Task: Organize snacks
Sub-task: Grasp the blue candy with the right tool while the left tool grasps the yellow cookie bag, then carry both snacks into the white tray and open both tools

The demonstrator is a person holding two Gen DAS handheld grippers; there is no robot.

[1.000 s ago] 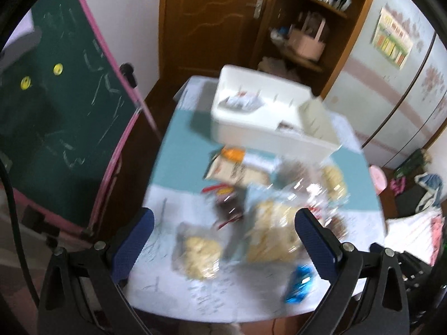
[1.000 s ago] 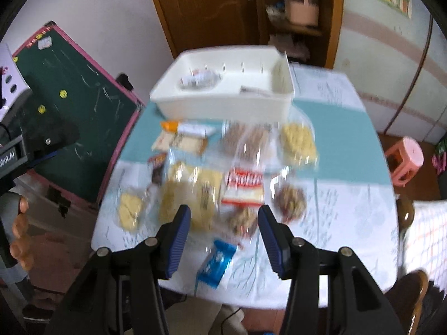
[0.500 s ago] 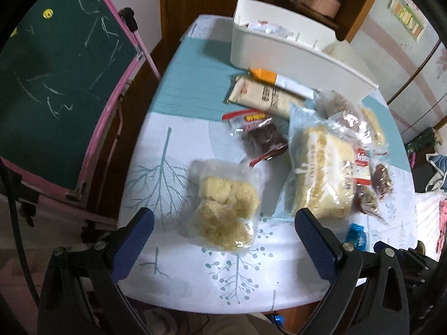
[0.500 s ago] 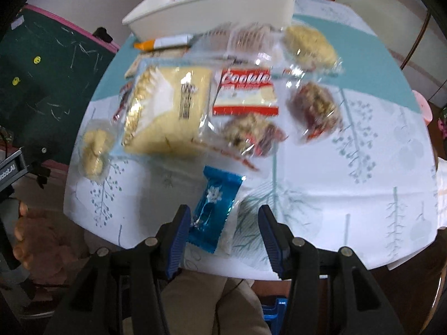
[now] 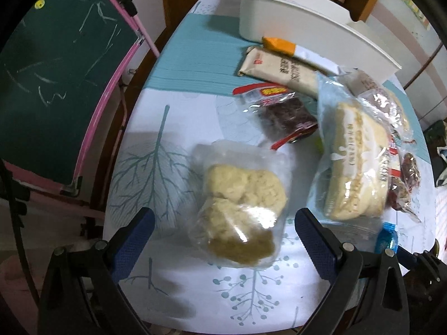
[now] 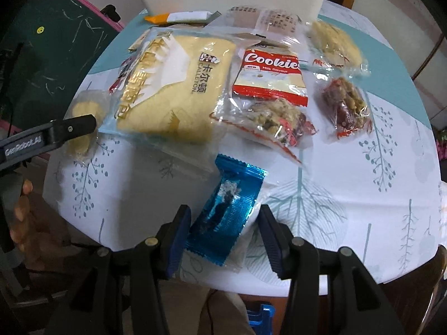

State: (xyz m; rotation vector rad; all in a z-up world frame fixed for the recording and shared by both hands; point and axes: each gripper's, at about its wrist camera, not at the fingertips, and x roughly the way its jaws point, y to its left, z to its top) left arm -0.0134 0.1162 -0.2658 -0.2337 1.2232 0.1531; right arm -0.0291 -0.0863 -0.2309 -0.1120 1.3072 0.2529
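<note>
Several wrapped snacks lie on a table with a tree-print cloth. A white bin stands at the far end. My left gripper is open wide, low over a clear bag of pale pastries that lies between its fingers without touching them. My right gripper points down at a blue foil packet near the front edge. Its jaws are closing with the packet's near end between them, and the pads do not press it. In the right wrist view, a left gripper finger covers part of the pastry bag.
A large bread pack, a red Cookies pack, nut bags and a dark red snack crowd the table's middle. A green chalkboard stands left of the table. A hand shows at left.
Both grippers have come down toward the table and the snacks fill more of each view. The right jaws have narrowed a little around the blue packet.
</note>
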